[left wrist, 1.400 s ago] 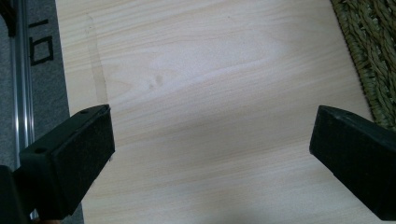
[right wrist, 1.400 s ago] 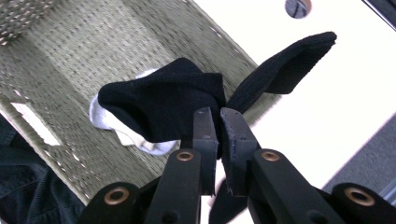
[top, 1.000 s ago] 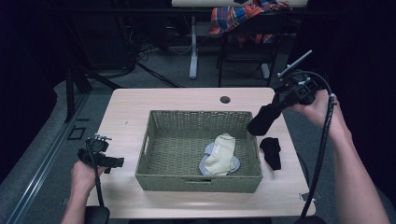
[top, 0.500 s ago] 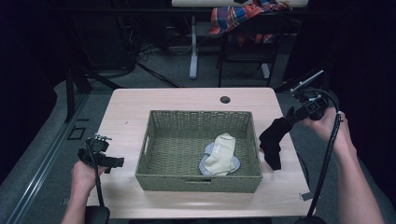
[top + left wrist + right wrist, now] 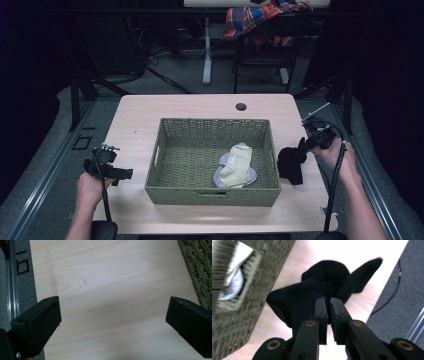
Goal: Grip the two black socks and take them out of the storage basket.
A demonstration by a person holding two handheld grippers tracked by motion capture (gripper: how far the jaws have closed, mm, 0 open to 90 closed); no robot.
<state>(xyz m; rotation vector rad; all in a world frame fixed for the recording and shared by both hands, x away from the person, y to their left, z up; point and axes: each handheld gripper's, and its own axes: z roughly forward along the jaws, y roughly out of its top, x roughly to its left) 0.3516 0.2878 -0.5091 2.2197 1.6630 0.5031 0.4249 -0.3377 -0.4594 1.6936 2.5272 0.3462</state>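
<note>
Dim room, dark floor, chair with plaid cloth (image 5: pixel 260 12) at far side. Pale wood table (image 5: pixel 200 107) with cable hole; woven basket (image 5: pixel 212 190) at centre holding a cream sock (image 5: pixel 236 166) over a grey one (image 5: pixel 250 176). Black sock (image 5: pixel 291 162) lies bunched on the table just right of the basket, near the right edge. Right gripper (image 5: pixel 327 302) hangs just over it, jaws together, nothing clamped between them. Left gripper (image 5: pixel 122 173) rests at near left, jaws wide apart over bare wood. Black sock looks light, soft, floppy, not slippery; it will drape, so best to pinch a raised fold at the thick middle.
</note>
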